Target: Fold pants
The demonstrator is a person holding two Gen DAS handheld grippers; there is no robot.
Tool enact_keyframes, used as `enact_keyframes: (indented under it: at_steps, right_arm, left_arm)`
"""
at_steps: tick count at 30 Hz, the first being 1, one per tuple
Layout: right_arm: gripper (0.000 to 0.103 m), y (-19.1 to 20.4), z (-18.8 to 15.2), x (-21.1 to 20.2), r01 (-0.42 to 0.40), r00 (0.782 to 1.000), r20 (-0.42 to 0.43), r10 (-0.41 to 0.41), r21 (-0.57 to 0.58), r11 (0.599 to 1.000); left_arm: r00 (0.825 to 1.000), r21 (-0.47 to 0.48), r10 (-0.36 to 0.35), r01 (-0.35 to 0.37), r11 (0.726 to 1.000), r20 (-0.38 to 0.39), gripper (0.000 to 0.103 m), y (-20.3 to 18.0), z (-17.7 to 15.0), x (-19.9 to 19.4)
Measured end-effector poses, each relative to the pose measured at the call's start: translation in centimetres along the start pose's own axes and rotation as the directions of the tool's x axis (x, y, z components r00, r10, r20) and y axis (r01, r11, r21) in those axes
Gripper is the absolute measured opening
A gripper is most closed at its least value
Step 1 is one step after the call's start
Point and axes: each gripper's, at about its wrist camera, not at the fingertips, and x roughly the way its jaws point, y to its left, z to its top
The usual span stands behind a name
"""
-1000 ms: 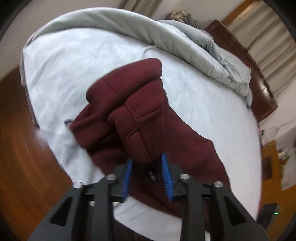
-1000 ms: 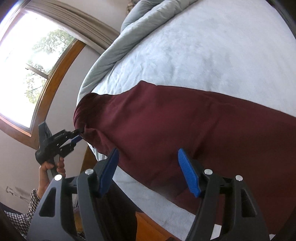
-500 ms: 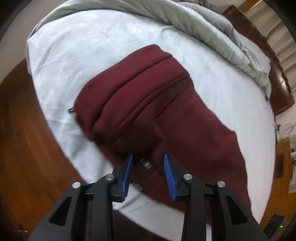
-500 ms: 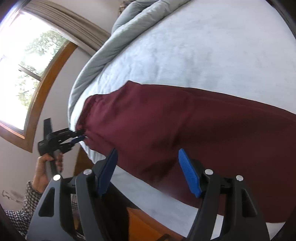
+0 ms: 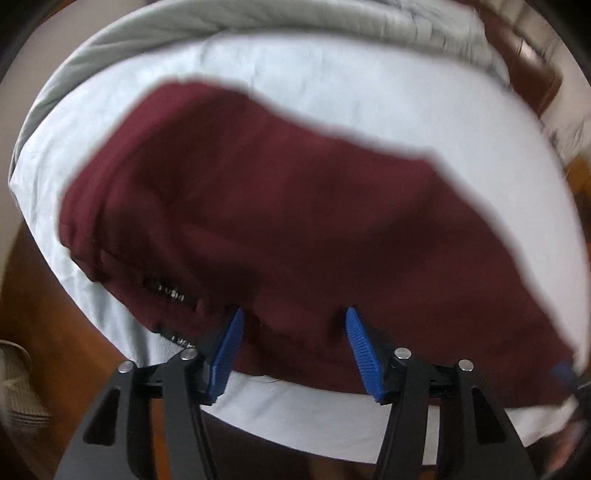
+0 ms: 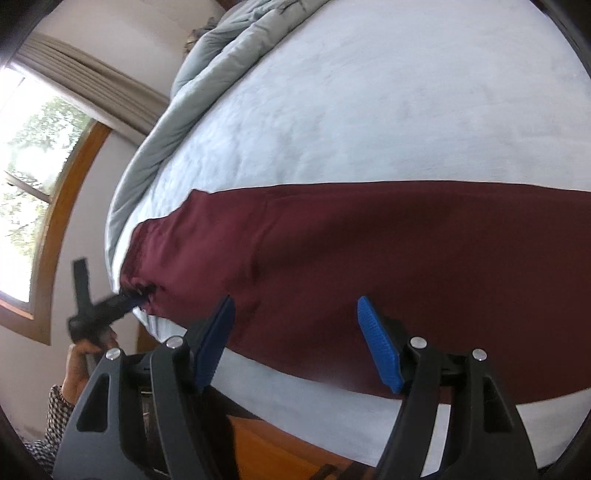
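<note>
Maroon pants (image 5: pixel 295 221) lie spread flat on the white bed sheet (image 5: pixel 369 92), lengthwise along the near edge. My left gripper (image 5: pixel 293 350) hovers over the waistband end, and its jaws are opening. Fabric lies under the gap, but the blue pads (image 5: pixel 229 350) do not press on it. In the right wrist view the pants (image 6: pixel 369 258) run across the frame, and the left gripper (image 6: pixel 138 295), held by a hand, sits at their left end. My right gripper (image 6: pixel 295 343) stands open over the pants' near edge, gripping nothing.
A grey duvet (image 5: pixel 258 22) is bunched along the far side of the bed (image 6: pixel 207 74). Wooden floor (image 5: pixel 29 295) lies below the bed's near edge. A window (image 6: pixel 29 147) with a curtain is at the left, and a dark headboard (image 5: pixel 532 74) at the far right.
The left gripper came down with the lifted waistband end, laid it on the bed and spread its jaws off the fabric. The pants now lie flat. The right gripper slid sideways, still open.
</note>
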Motion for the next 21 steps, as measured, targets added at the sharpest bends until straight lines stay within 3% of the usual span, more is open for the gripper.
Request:
enact_keyframes:
  at_steps: [2,4,7,10,13,16,21]
  right_arm:
    - [0.069,-1.0,0.0,-1.1,0.040,0.999,0.005,-0.040,0.021,0.999]
    - [0.069,-2.8,-0.3,-2.8,0.059,0.998,0.024,-0.061,0.071,0.996]
    - [0.069,-5.7,-1.2,-6.2,0.062,0.995,0.067,-0.073,0.151,0.987]
    - [0.069,-8.7,-2.4,-9.7,0.096,0.989,0.089,-0.116,0.208,0.973]
    - [0.069,-11.7,-4.0,-12.8,0.126,0.982,0.104,-0.156,0.253,0.959]
    - [0.069,-14.5,-5.3,-15.0,0.177,0.970,0.105,-0.218,0.304,0.936]
    - [0.069,-19.5,-7.3,-17.3,0.229,0.953,0.097,-0.287,0.388,0.893]
  left_arm:
    - [0.998,0.085,0.061,-0.063,0.994,0.035,0.058,-1.3,-0.8,0.2]
    - [0.995,0.097,0.084,-0.088,0.991,0.046,0.058,-2.4,-0.7,-0.5]
    - [0.996,0.098,0.020,-0.028,0.995,0.088,0.060,-4.3,-0.1,-2.4]
    - [0.988,0.216,-0.098,0.071,0.974,0.119,0.070,-9.5,-0.7,-3.9]
    - [0.969,0.310,-0.235,0.202,0.929,0.071,0.072,-15.3,-1.7,-3.9]
    - [0.952,0.381,-0.306,0.280,0.881,0.009,0.074,-19.9,-2.4,-2.8]
    - [0.942,0.416,-0.329,0.324,0.850,-0.064,0.075,-24.5,-3.5,-1.0]
